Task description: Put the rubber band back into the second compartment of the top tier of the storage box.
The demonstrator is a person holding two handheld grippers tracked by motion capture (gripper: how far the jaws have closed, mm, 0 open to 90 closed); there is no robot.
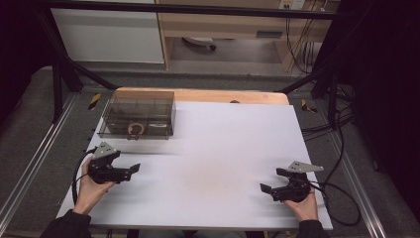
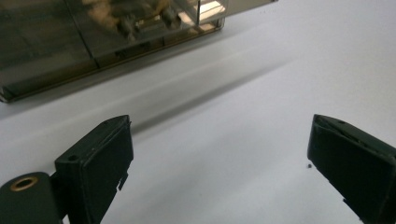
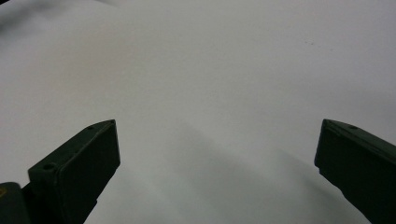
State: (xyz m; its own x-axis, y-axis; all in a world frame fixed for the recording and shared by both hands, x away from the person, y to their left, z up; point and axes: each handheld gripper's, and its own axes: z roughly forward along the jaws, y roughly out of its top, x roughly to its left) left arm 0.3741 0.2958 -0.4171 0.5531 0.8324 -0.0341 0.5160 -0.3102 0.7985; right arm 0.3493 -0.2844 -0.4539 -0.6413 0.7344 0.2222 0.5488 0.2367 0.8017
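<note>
Left hand-held gripper (image 1: 130,171), gripped by the person's left hand (image 1: 91,191), is hovering over the near left part of the counter (image 1: 233,148) with its jaws standing wide apart and holding nothing; in the left gripper view (image 2: 219,154) bare white surface is lying between them. Right hand-held gripper (image 1: 271,181), gripped by the right hand (image 1: 304,206), is sitting at the near right part, jaws likewise spread wide and empty, as the right gripper view (image 3: 217,154) is showing. The two are pointing inward toward each other, well apart. A clear plastic box (image 1: 137,119) with inner dividers is resting at the far left corner of the counter, beyond the left hand-held gripper; a tan ring-shaped object (image 1: 135,129) is lying inside it near the front wall
</note>
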